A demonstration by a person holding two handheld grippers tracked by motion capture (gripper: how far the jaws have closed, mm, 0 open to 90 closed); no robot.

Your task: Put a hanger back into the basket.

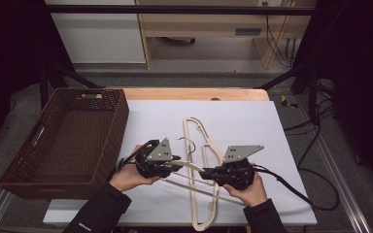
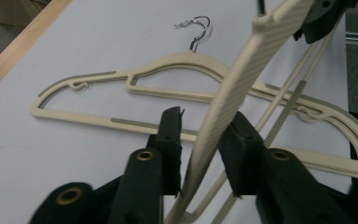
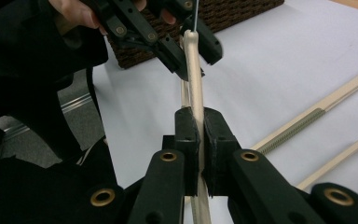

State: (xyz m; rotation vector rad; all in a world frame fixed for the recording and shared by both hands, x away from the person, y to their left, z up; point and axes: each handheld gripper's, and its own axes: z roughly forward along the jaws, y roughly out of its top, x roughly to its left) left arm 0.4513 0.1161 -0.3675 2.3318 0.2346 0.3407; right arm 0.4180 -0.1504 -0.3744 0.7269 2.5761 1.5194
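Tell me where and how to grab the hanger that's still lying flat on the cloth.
Grip the flat hanger on its upper arm, just beside the metal hook, coming straight down from above. It lies flat on the cloth, so only its thin edges offer a pinch, and that arm has open gaps on both sides for the jaws. Probably avoid the part crossed by the lifted hanger.

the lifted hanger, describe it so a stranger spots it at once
On the white sheet right of the wicker basket, two cream hangers sit. The lifted hanger spans both grippers; the other hanger lies flat beneath it.
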